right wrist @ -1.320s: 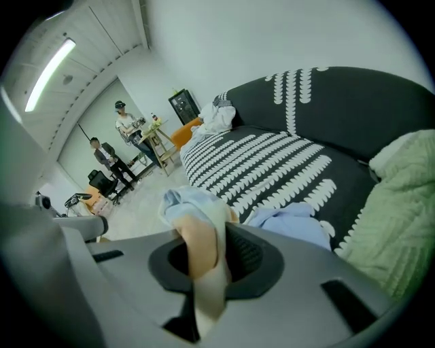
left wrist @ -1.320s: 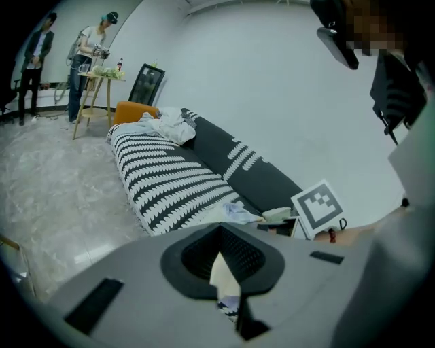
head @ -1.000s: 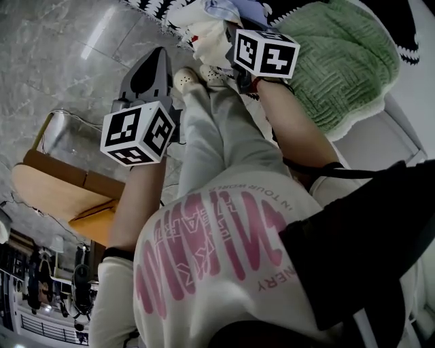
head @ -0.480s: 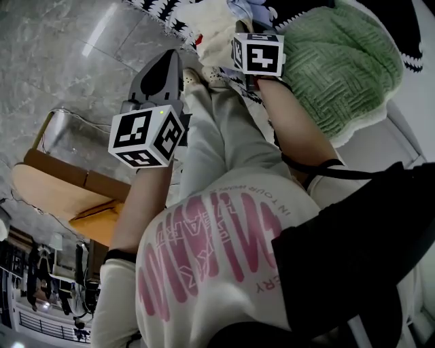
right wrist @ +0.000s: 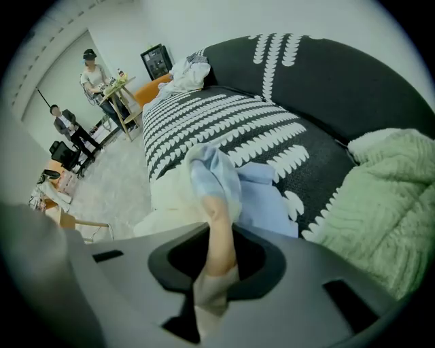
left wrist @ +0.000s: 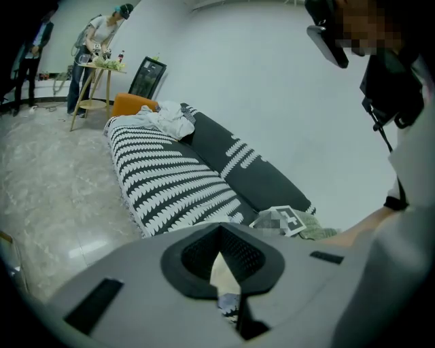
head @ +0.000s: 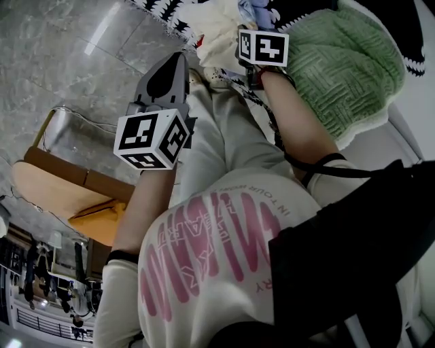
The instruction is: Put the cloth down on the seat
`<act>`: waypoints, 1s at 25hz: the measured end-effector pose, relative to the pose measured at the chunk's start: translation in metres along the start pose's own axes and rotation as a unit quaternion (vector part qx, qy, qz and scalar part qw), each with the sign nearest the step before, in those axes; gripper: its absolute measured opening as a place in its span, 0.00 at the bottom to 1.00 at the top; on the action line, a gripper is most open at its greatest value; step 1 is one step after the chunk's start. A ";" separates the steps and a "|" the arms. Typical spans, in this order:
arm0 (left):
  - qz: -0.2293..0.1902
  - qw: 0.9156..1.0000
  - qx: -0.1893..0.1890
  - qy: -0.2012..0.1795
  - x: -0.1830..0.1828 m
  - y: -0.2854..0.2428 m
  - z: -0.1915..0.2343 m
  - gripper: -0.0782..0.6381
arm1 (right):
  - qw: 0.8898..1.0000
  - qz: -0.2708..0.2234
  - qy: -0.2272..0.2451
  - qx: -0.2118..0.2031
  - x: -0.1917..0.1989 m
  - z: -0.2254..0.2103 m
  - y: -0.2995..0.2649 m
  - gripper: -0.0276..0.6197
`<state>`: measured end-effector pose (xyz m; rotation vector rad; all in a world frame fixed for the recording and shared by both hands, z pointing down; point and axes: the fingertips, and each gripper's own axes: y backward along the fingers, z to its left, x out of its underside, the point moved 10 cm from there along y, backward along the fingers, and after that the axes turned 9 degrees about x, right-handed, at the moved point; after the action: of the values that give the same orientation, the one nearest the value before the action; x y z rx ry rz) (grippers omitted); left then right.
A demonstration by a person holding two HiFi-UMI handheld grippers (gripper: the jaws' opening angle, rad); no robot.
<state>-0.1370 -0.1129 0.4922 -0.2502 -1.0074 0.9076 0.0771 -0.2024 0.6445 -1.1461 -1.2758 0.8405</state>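
**A:** Head view: where is the cloth (head: 212,34)?
**B:** Far, above the seat (head: 162,15) edge.
**A:** Left gripper view?
**B:** The left gripper (left wrist: 230,302) is closed on nothing (kept aside, I think).
**A:** Right gripper view?
**B:** The right gripper (right wrist: 212,285) pinches the cloth tightly, probably for lowering.

Light's bright and even all round, soft indoor stuff, no hard shadows. In the head view the floor (head: 68,61) beside the sofa (head: 166,15) kicks back a white glare streak. The wall (left wrist: 258,81) behind the sofa is nearly blown out in the left gripper view. Both gripper views are heavy fisheye: sofa lines bend and the corners go black. The cloth (right wrist: 219,238) in front of the sofa, close to the lens, is mushy, and the people (right wrist: 88,75) way past the sofa are soft too.
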 end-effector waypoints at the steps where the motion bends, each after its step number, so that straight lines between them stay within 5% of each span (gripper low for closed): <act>1: -0.001 1.000 -0.001 0.001 0.000 0.000 0.000 0.12 | 1.000 0.004 0.002 0.001 0.001 0.000 -0.002 0.14; 8: -0.004 1.000 -0.007 0.017 0.001 0.010 0.007 0.12 | 0.999 0.021 0.036 0.001 -0.001 0.006 -0.009 0.14; 25: -0.043 0.999 -0.010 0.007 -0.021 0.052 -0.017 0.12 | 0.997 0.077 0.025 0.020 0.009 -0.004 0.020 0.41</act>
<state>-0.1558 -0.0930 0.4409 -0.2280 -1.0081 0.8170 0.0851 -0.1894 0.6283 -1.2365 -1.1357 0.9409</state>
